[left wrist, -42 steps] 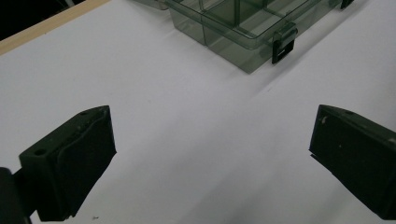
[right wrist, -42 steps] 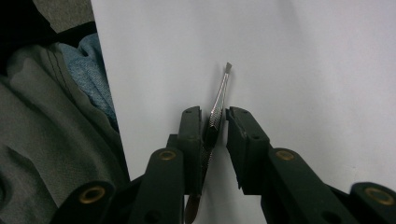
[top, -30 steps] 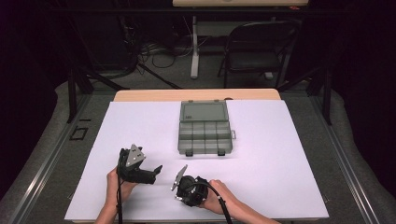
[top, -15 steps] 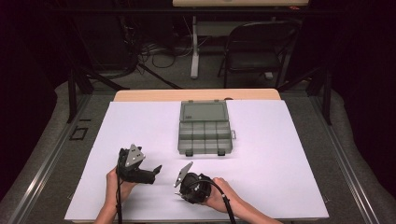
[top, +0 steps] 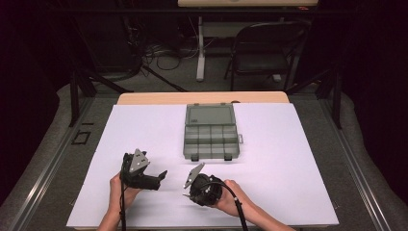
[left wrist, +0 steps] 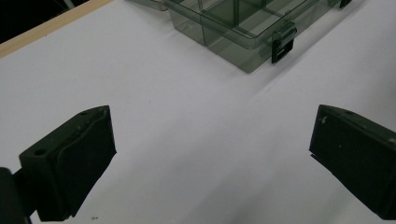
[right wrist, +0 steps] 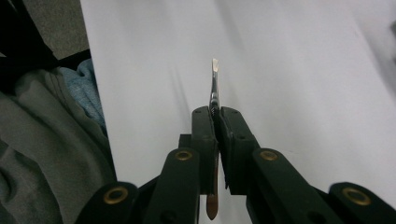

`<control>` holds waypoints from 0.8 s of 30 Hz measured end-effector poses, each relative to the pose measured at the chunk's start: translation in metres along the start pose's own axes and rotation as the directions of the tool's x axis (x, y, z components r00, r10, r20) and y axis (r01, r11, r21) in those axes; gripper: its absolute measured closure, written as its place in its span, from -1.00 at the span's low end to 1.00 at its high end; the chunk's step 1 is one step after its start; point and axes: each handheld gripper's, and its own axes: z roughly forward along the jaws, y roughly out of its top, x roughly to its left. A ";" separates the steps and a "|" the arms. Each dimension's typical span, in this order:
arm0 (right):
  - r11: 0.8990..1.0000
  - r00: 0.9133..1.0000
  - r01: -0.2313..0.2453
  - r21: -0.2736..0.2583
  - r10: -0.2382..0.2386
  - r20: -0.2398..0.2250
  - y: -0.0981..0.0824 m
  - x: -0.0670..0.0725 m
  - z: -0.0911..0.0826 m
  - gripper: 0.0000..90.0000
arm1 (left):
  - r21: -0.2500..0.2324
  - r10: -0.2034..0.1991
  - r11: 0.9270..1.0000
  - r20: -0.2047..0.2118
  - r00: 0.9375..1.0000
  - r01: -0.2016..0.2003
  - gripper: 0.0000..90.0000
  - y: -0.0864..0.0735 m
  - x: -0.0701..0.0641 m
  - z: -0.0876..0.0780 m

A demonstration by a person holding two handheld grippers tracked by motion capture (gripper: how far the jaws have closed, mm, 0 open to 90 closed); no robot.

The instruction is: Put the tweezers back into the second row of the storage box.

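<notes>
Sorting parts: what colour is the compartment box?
Smoky translucent grey compartment box, clearest in the left gripper view.

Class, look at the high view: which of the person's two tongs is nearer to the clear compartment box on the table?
Neither clearly. The left tongs sit toward the person and left of the compartment box, open. The right tongs sit more directly below it but farther toward the person, shut on a thin metal tool.

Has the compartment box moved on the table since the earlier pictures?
No. The compartment box lies at the same spot, just before the table's wooden far edge, lid open.

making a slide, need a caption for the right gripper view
Right gripper shut on a thin metal tool, flat tip pointing out over the white table.
</notes>
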 end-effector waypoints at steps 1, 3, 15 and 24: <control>1.000 1.000 -0.004 -0.003 0.004 0.005 0.000 -0.001 -0.001 0.90 | 0.000 -0.002 1.000 0.000 1.000 0.002 -1.00 0.000 0.000 0.000; 1.000 1.000 -0.012 -0.005 0.012 0.013 -0.002 -0.004 -0.004 0.90 | 0.000 -0.002 1.000 0.001 1.000 0.002 -1.00 0.000 0.000 0.000; 0.999 0.998 -0.041 -0.018 0.042 0.050 -0.010 -0.019 -0.016 0.90 | -0.001 -0.001 1.000 0.002 1.000 0.001 -1.00 0.000 -0.001 0.001; 0.998 0.996 -0.057 -0.019 0.058 0.068 -0.013 -0.026 -0.019 0.90 | -0.001 0.000 1.000 0.004 1.000 0.000 -1.00 0.000 -0.001 0.001</control>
